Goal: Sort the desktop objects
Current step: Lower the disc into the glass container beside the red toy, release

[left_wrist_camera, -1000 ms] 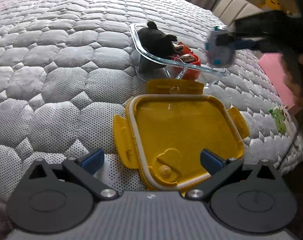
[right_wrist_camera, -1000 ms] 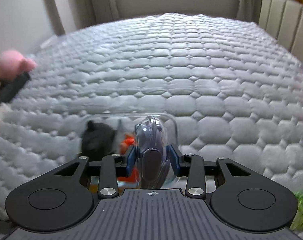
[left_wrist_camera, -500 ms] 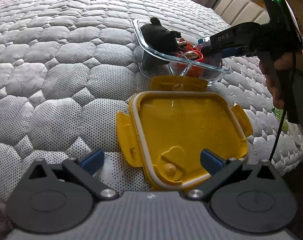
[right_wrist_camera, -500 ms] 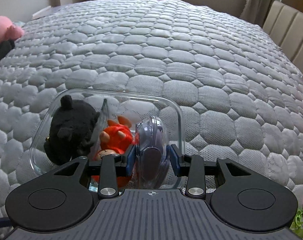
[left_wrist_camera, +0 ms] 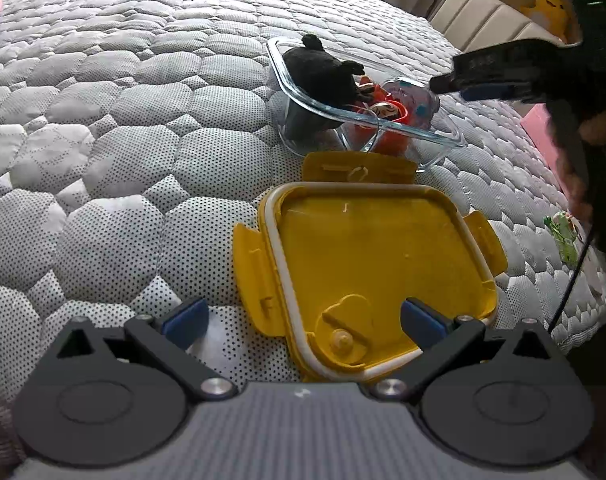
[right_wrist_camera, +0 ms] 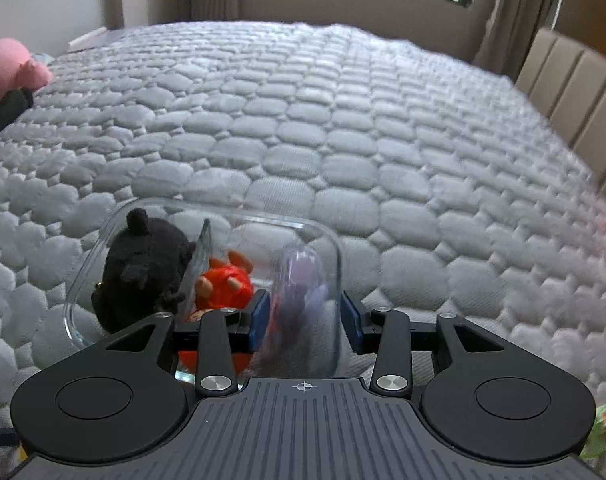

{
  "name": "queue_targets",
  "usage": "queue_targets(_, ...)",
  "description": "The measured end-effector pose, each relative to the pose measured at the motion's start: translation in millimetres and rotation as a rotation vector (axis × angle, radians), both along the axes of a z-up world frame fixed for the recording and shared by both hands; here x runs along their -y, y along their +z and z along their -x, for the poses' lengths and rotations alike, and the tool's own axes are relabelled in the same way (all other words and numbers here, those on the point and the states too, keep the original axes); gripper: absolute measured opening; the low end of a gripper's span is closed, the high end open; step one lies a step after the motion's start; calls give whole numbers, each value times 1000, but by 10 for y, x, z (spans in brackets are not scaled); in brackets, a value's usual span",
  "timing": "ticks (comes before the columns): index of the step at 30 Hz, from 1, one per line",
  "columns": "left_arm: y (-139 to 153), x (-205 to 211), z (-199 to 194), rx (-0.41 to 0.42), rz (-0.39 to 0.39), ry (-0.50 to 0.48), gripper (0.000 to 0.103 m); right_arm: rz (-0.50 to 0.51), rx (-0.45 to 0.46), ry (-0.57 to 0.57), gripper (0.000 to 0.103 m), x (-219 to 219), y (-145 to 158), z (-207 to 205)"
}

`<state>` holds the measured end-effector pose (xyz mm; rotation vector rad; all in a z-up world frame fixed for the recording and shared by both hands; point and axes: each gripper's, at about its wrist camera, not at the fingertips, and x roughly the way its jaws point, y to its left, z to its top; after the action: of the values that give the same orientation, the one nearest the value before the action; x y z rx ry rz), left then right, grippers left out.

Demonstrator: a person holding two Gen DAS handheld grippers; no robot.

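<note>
Two fisheye views show a grey quilted mattress with a glass container and its lid.

Left wrist view: the left gripper sits at 6 o'clock, its blue-padded fingers spread wide apart and holding nothing. Between and just beyond them lies a yellow lid, upside down on the mattress, white seal showing around its rim. At 12 o'clock from the lid, just beside its far flap, stands a clear glass container. Inside it, a black plush toy fills the left compartment; a red toy and a translucent purple capsule lie in the right one. At 2 o'clock the right gripper reaches over the container's right end, a hand behind it. A small green item lies at 3 o'clock near the mattress edge.

Right wrist view: the right gripper is at 6 o'clock, fingers parted with a gap on either side of the capsule, which looks blurred and rests inside the glass container. The red toy is at 9 o'clock from the capsule, beyond a glass divider from the black plush toy. A pink plush sits at 10 o'clock on the mattress.
</note>
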<state>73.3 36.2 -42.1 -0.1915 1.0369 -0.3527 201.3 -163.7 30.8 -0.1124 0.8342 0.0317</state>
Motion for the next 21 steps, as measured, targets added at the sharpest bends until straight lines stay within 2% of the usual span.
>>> queue_targets(2, 3, -8, 0, 0, 4, 0, 103, -17, 18, 27, 44, -38, 77, 127)
queue_targets(7, 5, -3, -14, -2, 9, 6, 103, -96, -66, 200, 43, -307, -55, 475)
queue_targets(9, 8, 12, 2, 0, 7, 0, 103, -128, -100, 260, 39, -405, -116, 590)
queue_targets(11, 16, 14, 29, 4, 0, -7, 103, -158, -140, 248, 39, -457, -226, 511)
queue_targets(16, 17, -29, 39, 1, 1, 5, 103, -195, -117, 200, 38, -514, -380, 352)
queue_targets(17, 17, -33, 40, 1, 3, 5, 103, -210, -124, 182, 25, -516, -432, 353)
queue_targets(19, 17, -32, 41, 3, 2, 3, 103, -229, -126, 162, 8, -497, -490, 360)
queue_targets(21, 14, -29, 39, 2, 2, 1, 103, -235, -123, 154, 5, -463, -477, 368)
